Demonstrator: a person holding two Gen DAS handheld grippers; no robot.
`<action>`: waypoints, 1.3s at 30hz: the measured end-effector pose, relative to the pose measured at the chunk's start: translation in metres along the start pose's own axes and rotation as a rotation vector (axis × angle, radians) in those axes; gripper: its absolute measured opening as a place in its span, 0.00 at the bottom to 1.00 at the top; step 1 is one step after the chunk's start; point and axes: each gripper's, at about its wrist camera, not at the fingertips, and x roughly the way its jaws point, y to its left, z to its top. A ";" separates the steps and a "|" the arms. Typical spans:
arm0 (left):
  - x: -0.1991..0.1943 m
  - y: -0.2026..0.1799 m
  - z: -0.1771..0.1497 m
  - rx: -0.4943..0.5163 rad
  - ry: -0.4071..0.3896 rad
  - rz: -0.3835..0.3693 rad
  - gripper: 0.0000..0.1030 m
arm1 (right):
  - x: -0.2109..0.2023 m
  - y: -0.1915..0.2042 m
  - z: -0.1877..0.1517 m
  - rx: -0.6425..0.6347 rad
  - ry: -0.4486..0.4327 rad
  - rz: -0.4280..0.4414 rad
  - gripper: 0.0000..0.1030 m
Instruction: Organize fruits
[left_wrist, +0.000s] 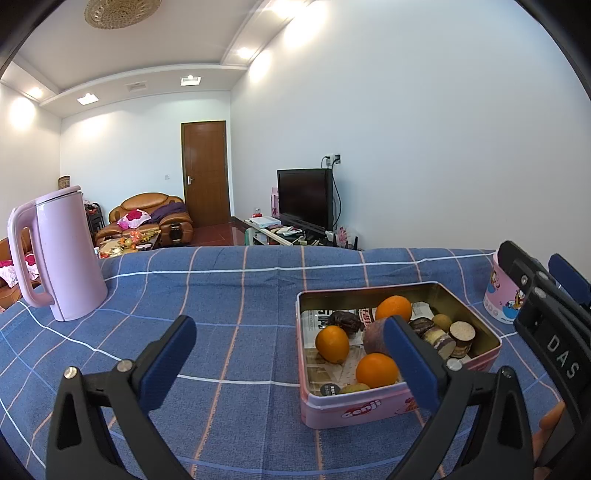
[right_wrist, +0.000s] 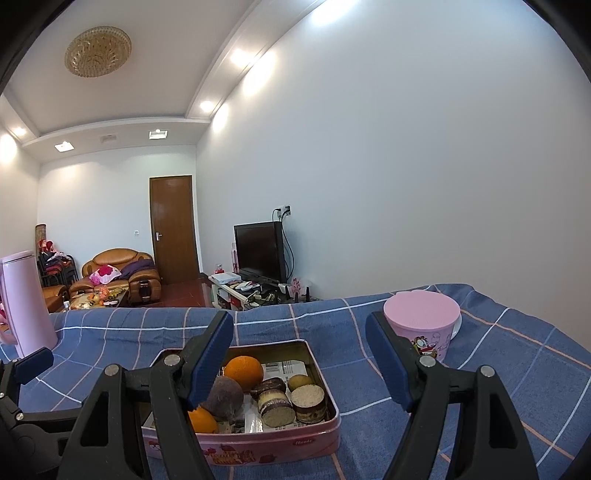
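Blue checked cloth bears the fruit tin; both tongs hover wide, empty, just before it.

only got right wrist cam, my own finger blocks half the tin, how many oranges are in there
Observer: Three in the tin: back orange, left orange, front orange.
Operator: anything else hiding on that side
Observer: A dark wrinkled item lies just behind the left orange.
Operator: left tool holding anything
Observer: No, the left tool is open with nothing gripped, pointing over the tin's left edge.
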 end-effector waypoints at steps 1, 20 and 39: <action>0.000 0.000 0.000 0.000 0.000 0.001 1.00 | 0.000 0.000 0.000 0.001 0.000 0.001 0.73; 0.000 0.001 0.000 -0.001 0.001 0.002 1.00 | 0.002 -0.002 -0.002 0.008 0.015 -0.001 0.74; 0.000 0.001 0.000 -0.001 0.002 0.001 1.00 | 0.002 -0.003 -0.002 0.010 0.017 -0.005 0.74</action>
